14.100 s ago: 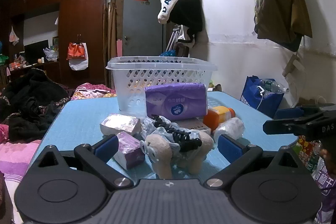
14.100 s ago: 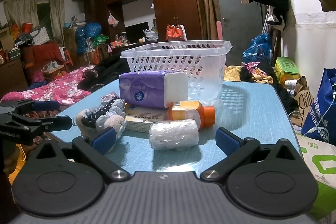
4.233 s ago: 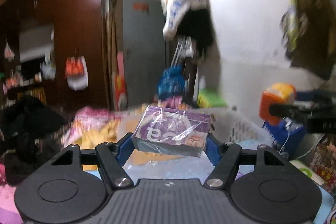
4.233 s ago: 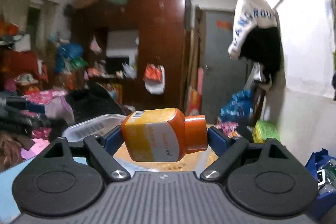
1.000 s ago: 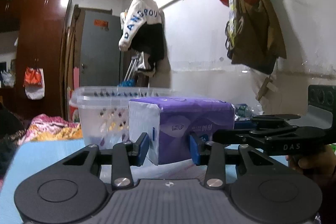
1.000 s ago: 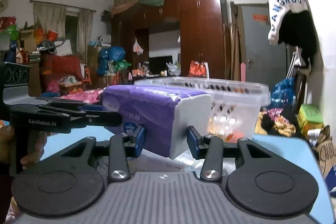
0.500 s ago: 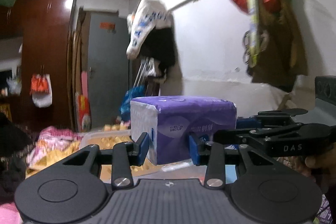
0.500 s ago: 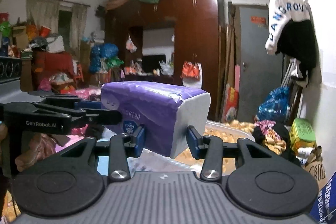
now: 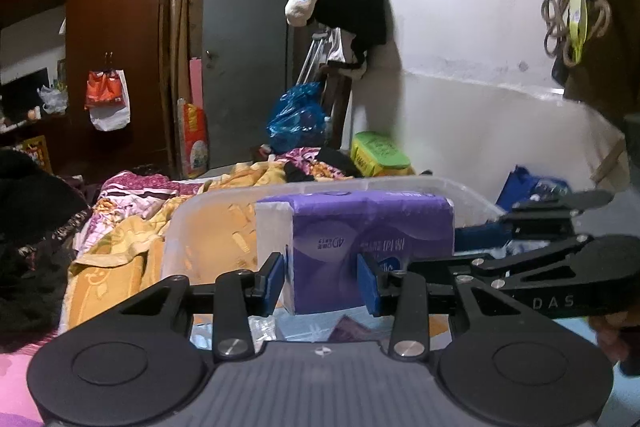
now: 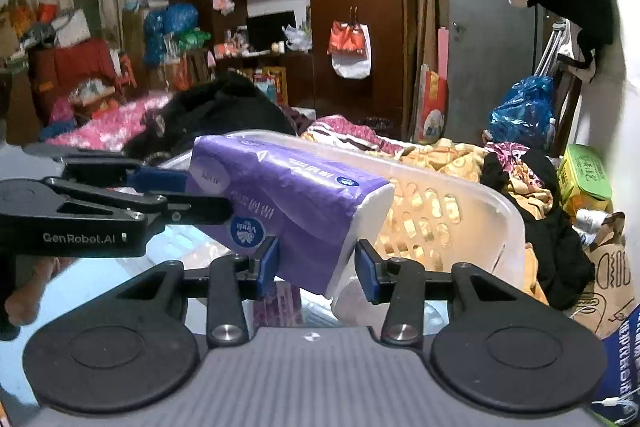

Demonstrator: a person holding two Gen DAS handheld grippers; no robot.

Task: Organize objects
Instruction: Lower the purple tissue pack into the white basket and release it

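Observation:
A purple tissue pack [image 9: 360, 247] is held between both grippers over the open top of the white plastic basket [image 9: 400, 185]. My left gripper [image 9: 322, 281] is shut on one end of the pack. My right gripper [image 10: 316, 269] is shut on the other end of the same pack [image 10: 288, 203], which tilts down toward the basket [image 10: 460, 203]. Each gripper shows in the other's view, the right one [image 9: 540, 267] on the right and the left one [image 10: 100, 211] on the left. A purple packet [image 9: 352, 331] lies inside the basket below.
A bed with yellow and pink bedding [image 9: 132, 227] lies behind the basket. A green-lidded box [image 10: 584, 179] and a paper bag [image 10: 612, 275] stand at the right by the wall. A dark wardrobe [image 10: 352, 7] and grey door [image 9: 244, 47] stand at the back.
Both grippers have carried the tissue pack forward and down, so it now sits over the basket's open top. The basket rim has risen in both views.

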